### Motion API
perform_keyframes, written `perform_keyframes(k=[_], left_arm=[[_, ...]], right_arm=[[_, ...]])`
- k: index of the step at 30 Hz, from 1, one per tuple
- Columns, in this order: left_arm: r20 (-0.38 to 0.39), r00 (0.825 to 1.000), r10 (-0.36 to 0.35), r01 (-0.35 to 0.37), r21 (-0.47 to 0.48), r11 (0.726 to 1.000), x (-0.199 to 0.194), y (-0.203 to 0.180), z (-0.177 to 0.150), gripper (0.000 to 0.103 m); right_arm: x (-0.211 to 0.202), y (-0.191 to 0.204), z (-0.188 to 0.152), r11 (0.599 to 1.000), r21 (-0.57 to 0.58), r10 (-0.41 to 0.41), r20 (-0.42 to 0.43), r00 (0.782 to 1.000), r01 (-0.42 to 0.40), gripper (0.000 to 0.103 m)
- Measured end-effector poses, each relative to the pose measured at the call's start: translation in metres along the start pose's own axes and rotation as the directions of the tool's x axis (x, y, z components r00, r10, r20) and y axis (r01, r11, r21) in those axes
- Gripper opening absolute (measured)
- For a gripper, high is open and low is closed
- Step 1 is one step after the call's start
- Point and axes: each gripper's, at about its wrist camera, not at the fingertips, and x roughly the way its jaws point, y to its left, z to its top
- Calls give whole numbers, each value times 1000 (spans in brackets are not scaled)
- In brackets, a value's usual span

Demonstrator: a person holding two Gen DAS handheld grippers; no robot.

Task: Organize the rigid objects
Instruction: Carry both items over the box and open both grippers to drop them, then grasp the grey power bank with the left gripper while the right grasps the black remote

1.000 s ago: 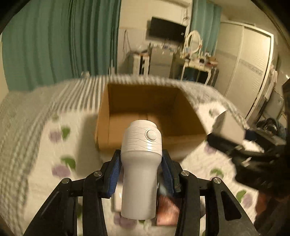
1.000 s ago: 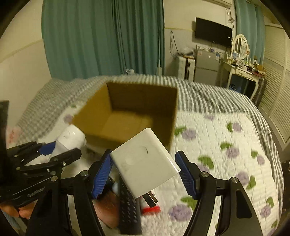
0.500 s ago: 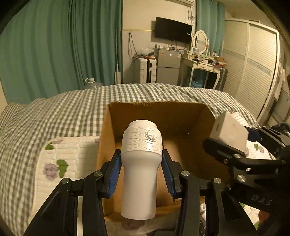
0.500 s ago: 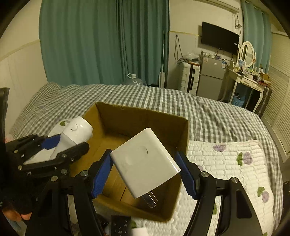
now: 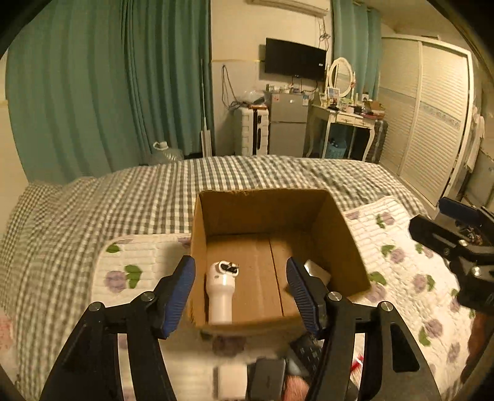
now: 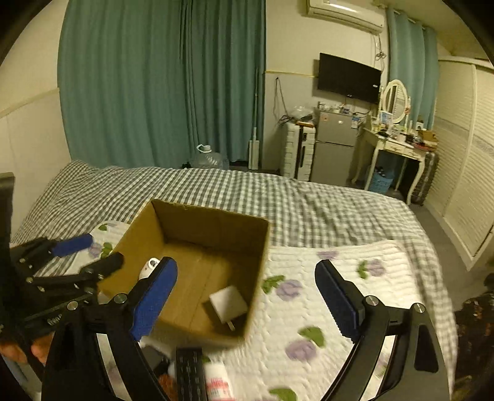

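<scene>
One cardboard box (image 5: pixel 336 228) stands on the bed (image 5: pixel 92 209), and two things lie inside it: one white cylindrical device (image 5: pixel 220 296) and one white plug adapter (image 6: pixel 228 303). Two tools show, the left tool (image 5: pixel 240 293) and the right tool (image 6: pixel 247 296), each with two blue pads. In front of the box a small heap can only partly be counted (it is blurred): one black remote (image 6: pixel 190 370), one white bottle with red print (image 6: pixel 217 382), one dark flat block (image 5: pixel 267 381) and one white block (image 5: pixel 230 382). Across the room are one television (image 6: pixel 349 77), one oval mirror (image 6: pixel 393 100), one small fridge (image 6: pixel 333 145), one water jug (image 6: pixel 210 159) and one air conditioner (image 6: pixel 345 14).
</scene>
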Motion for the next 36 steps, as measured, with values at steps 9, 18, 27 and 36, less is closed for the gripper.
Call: perform_keyframes(k=[9, 18, 27, 36], left_arm=[[-30, 1000, -10, 9, -28, 1000, -47, 10, -55, 65], [-137, 991, -5, 10, 35, 999, 1, 3, -129, 65], [-225, 971, -80, 92, 44, 995, 59, -16, -154, 65], [-297, 940, -167, 186, 37, 982, 90, -34, -146, 63]], right_arm=[[-54, 20, -49, 999, 23, 27, -40, 999, -26, 91], [8, 39, -128, 996, 18, 87, -221, 972, -85, 88], [71, 57, -182, 991, -7, 116, -402, 908, -130, 66], [85, 57, -194, 992, -21, 101, -430, 897, -122, 52]])
